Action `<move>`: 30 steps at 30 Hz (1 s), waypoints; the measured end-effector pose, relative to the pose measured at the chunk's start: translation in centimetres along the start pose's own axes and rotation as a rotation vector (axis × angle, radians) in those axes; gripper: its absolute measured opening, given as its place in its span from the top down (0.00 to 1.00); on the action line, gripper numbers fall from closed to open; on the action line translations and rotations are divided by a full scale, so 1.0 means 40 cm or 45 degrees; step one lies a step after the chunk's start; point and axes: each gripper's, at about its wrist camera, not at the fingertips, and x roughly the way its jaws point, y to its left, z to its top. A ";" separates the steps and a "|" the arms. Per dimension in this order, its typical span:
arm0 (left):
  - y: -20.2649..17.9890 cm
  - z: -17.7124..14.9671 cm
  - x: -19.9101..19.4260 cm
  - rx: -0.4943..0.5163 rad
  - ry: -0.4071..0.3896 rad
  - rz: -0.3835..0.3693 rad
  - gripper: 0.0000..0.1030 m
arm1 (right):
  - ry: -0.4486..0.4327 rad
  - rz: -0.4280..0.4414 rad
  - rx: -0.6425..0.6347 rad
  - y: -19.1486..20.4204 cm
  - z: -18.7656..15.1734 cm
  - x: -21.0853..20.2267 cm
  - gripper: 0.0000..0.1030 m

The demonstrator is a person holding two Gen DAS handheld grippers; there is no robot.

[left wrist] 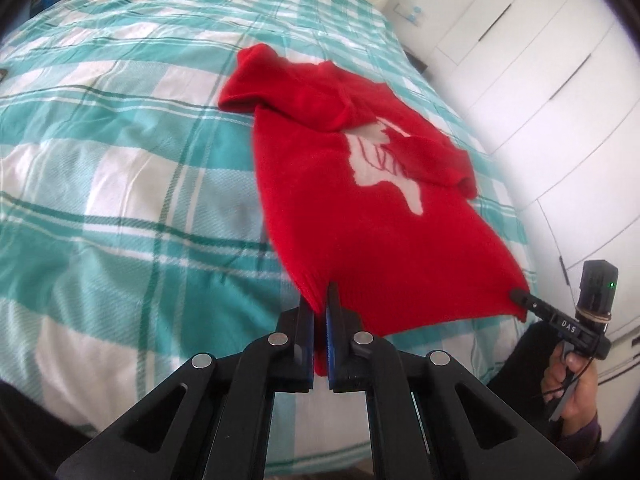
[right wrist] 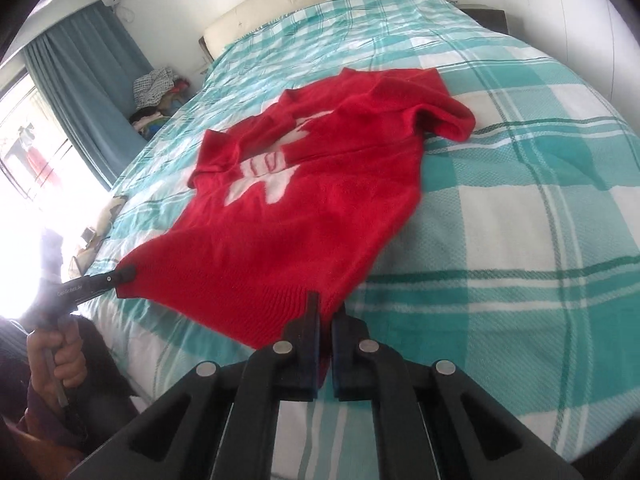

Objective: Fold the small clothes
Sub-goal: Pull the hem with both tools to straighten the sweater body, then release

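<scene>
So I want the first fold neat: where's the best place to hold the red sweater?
By the two corners of its ribbed bottom hem, coming from the foot of the bed. The red sweater lies flat, hem nearest, and the left gripper and right gripper already pinch those corners.

Both tools (left wrist: pixel 322 300) (left wrist: pixel 520 295) on sweater (left wrist: pixel 360 208) hem

The sweater's (left wrist: pixel 360 208) white motif is partly covered by a folded sleeve (left wrist: pixel 436 156). The heap (right wrist: pixel 154 98) beside the bed is too small to be made out.
</scene>
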 end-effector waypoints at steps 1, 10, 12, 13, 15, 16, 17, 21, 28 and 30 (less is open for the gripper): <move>0.002 -0.015 -0.001 0.005 0.030 0.008 0.98 | 0.028 -0.010 -0.008 0.004 -0.017 -0.014 0.96; 0.036 -0.086 0.094 -0.014 0.155 0.107 0.98 | 0.230 -0.208 0.091 -0.060 -0.118 0.094 0.97; 0.035 -0.091 0.099 -0.005 0.149 0.128 0.98 | 0.237 -0.234 0.072 -0.055 -0.115 0.103 0.97; 0.035 -0.096 0.104 -0.005 0.150 0.140 0.98 | 0.244 -0.237 0.076 -0.059 -0.114 0.109 0.97; 0.038 -0.102 0.117 -0.024 0.151 0.155 0.98 | 0.250 -0.233 0.094 -0.067 -0.113 0.119 0.97; 0.038 -0.099 0.119 -0.033 0.150 0.158 0.98 | 0.244 -0.234 0.093 -0.066 -0.114 0.123 0.97; 0.039 -0.098 0.120 -0.040 0.148 0.159 0.98 | 0.239 -0.239 0.089 -0.066 -0.114 0.125 0.97; 0.052 -0.102 0.117 -0.069 0.138 0.141 0.98 | 0.225 -0.259 0.063 -0.054 -0.117 0.131 0.97; 0.053 -0.111 0.111 -0.051 0.107 0.150 0.94 | 0.192 -0.295 0.023 -0.041 -0.126 0.132 0.97; 0.058 -0.114 0.109 -0.061 0.090 0.136 0.94 | 0.177 -0.292 0.029 -0.038 -0.127 0.135 0.96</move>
